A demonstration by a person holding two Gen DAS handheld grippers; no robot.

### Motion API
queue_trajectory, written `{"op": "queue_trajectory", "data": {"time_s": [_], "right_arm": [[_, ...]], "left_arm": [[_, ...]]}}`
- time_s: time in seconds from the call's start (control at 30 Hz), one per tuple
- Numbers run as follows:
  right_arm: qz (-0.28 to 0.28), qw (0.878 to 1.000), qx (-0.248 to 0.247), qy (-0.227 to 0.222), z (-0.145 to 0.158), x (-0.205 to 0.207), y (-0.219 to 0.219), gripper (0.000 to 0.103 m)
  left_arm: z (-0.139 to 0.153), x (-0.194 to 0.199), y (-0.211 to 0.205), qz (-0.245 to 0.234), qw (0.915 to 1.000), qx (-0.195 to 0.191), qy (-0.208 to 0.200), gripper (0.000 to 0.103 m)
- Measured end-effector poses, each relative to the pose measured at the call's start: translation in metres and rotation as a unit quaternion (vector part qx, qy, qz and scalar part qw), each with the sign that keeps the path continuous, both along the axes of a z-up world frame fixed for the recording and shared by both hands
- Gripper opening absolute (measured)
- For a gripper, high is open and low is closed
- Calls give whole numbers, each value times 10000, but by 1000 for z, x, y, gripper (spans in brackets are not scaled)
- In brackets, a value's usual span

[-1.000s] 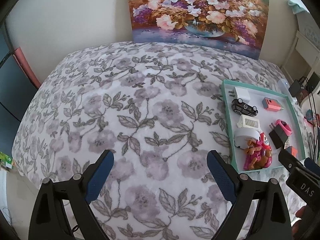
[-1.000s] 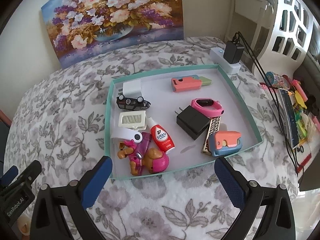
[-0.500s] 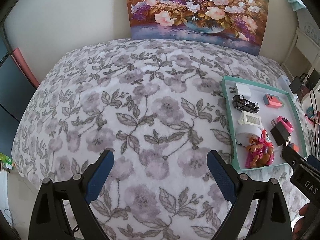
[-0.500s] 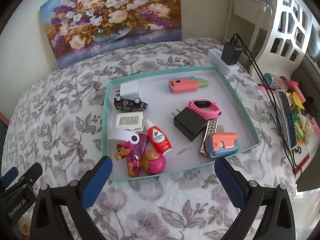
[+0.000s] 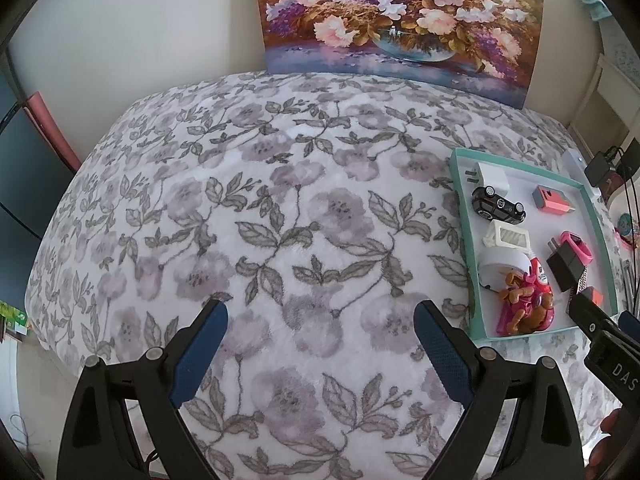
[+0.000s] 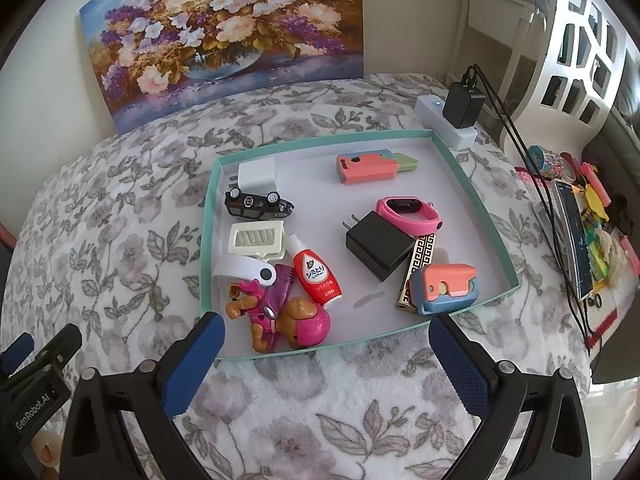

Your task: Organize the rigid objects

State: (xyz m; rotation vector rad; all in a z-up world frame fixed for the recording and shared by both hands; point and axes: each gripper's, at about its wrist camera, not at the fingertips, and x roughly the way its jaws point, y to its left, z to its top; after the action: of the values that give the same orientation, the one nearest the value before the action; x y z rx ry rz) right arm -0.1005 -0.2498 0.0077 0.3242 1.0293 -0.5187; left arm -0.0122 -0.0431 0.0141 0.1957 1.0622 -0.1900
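Note:
A teal-rimmed tray [image 6: 476, 200] lies on the floral blanket and holds several small objects: a black toy car [image 6: 256, 203], a white charger [image 6: 256, 174], a black charger [image 6: 378, 245], a pink watch band [image 6: 408, 213], a red bottle [image 6: 316, 278], a pink dog toy [image 6: 280, 316] and an orange-blue box [image 6: 444, 289]. My right gripper [image 6: 326, 330] is open and empty just in front of the tray's near rim. My left gripper [image 5: 320, 324] is open and empty over bare blanket, left of the tray [image 5: 454, 172].
A flower painting [image 6: 224, 36] leans on the wall behind. A white power strip with a black adapter [image 6: 460, 108] and cables sits behind the tray's far right corner. Clutter [image 6: 580, 208] lies off the right edge. The blanket [image 5: 240, 208] drops off at the left.
Both grippers have drawn back a little from the tray, which looks slightly farther in both views. Both stay open and empty. Nothing in the tray has moved.

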Motion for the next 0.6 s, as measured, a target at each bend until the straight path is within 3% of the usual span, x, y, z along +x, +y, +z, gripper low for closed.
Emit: {"op": "queue_trajectory", "data": {"time_s": [0.6], "right_arm": [[54, 10000, -25, 52, -1, 1, 1, 103]], "left_arm": [[0, 1, 3, 83, 10000, -27, 34, 94]]}}
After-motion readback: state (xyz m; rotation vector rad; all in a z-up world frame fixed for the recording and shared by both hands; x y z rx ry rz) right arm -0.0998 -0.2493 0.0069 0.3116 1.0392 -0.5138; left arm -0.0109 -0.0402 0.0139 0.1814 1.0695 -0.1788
